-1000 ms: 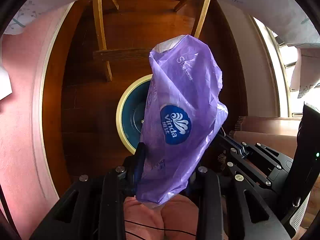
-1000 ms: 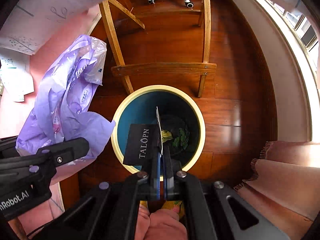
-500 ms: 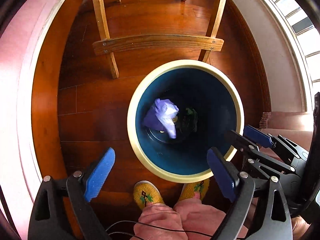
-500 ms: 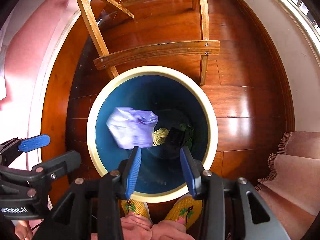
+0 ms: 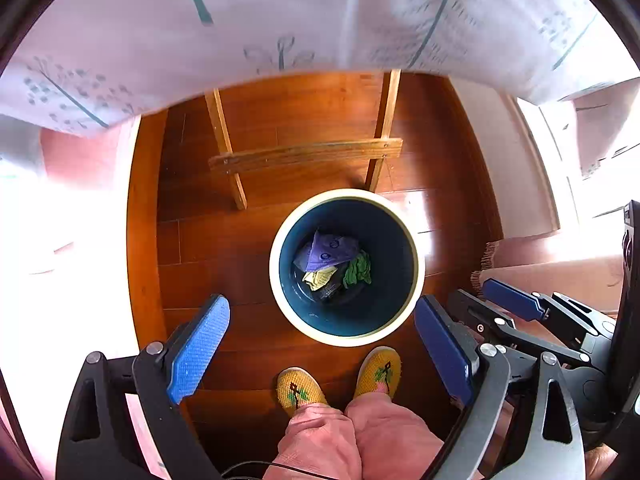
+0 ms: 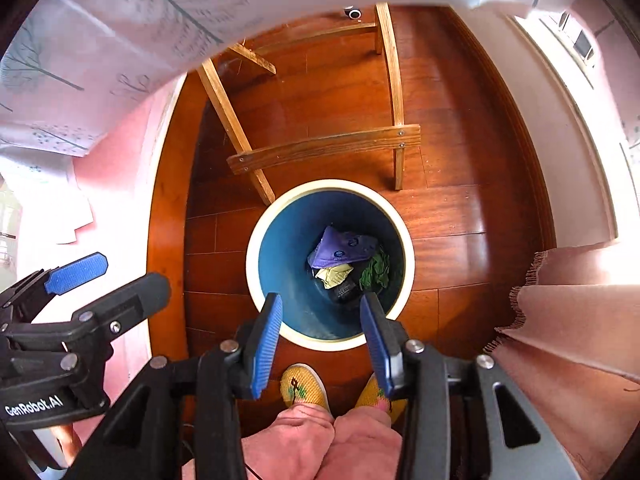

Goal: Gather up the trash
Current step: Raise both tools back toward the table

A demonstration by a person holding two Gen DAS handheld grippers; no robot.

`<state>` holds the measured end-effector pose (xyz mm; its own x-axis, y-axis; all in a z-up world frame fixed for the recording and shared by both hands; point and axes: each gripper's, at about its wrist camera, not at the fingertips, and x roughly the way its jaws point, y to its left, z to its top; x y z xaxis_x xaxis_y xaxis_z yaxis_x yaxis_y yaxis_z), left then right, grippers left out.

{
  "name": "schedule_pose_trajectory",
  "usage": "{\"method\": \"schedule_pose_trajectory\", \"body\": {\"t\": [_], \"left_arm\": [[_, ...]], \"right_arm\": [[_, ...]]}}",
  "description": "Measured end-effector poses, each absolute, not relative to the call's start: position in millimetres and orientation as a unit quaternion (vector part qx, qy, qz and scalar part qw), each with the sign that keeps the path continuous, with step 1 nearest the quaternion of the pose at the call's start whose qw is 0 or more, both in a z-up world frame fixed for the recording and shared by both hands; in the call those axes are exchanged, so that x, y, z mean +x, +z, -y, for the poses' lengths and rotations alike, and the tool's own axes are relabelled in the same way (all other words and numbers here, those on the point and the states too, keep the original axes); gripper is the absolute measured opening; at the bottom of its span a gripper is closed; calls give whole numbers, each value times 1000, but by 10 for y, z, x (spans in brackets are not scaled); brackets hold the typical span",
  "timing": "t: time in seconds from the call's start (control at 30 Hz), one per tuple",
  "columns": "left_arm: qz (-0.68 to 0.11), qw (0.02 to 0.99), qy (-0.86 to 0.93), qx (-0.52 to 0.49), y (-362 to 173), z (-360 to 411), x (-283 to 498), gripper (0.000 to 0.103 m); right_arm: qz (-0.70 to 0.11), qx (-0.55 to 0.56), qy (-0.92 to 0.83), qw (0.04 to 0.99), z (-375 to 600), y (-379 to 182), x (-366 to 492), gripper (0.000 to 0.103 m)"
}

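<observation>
A round bin with a cream rim [image 5: 276, 280] [image 6: 252, 264] and blue inside stands on the wooden floor below both grippers. At its bottom lie a purple plastic wrapper [image 5: 332, 250] [image 6: 344, 250], a yellow scrap [image 5: 318, 278] [image 6: 334, 274], a green scrap [image 5: 358, 270] [image 6: 376, 270] and a black card [image 6: 344, 290]. My left gripper [image 5: 322, 338] is open and empty, held high above the bin. My right gripper [image 6: 322, 330] is open and empty, over the bin's near rim.
Wooden chair legs with a crossbar [image 5: 304, 156] [image 6: 324, 146] stand just beyond the bin. A patterned white tablecloth [image 5: 280, 20] [image 6: 120, 40] hangs above. The person's yellow slippers [image 5: 300, 390] [image 6: 302, 390] are at the bin's near side. A pink fringed rug [image 6: 560, 320] lies to the right.
The left gripper opened and dropped the purple wrapper into the bin. The right gripper opened and dropped the black card in. Both grippers then rose away from the bin.
</observation>
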<state>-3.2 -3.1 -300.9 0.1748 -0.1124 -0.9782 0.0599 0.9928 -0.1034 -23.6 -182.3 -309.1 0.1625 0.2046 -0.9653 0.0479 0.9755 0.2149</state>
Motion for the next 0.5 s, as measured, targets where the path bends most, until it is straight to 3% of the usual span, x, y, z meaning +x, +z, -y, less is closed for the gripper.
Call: {"method": "schedule_pose_trajectory", "body": {"t": [0.5], "left_arm": [[-558,824,-93,21,-600,-203,-42,93]], "right_arm": [[-571,96,27,815,1736,-920,-422,43]]}}
